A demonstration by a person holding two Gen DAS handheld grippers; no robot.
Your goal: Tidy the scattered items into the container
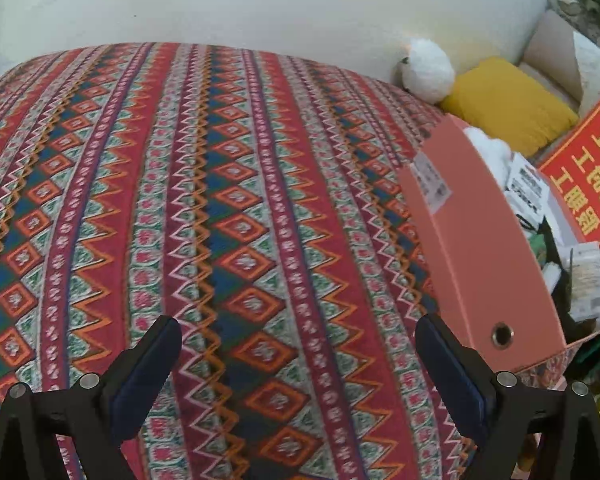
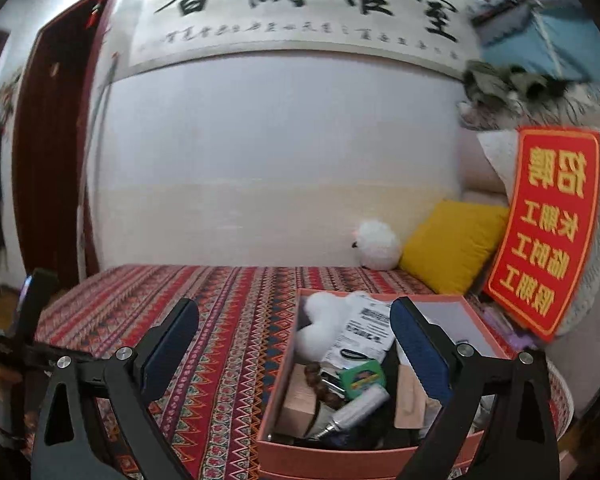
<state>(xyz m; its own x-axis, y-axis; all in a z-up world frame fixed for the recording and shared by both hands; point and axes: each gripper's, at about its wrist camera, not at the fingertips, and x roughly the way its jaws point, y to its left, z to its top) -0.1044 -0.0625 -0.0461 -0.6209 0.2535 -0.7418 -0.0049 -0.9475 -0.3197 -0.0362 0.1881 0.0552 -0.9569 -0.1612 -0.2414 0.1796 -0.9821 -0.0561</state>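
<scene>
The patterned cloth (image 1: 220,220) on the counter fills most of the left wrist view, and you can see no loose item on it. The box (image 2: 284,380) sits lower right of centre in the right wrist view and along the right edge of the left one, already holding a white plush (image 2: 320,320), a printed packet (image 2: 364,332), a green tape (image 2: 362,374) and a silver tube (image 2: 356,408).

Your right gripper (image 2: 296,348) hangs above the box with jaws spread and empty; your left gripper (image 1: 298,364) is low over the cloth, jaws likewise spread and empty.

The tidying looks about done. Sweep both cameras along the cloth's edges for strays, and keep the jaws wide and clear of the box walls.
</scene>
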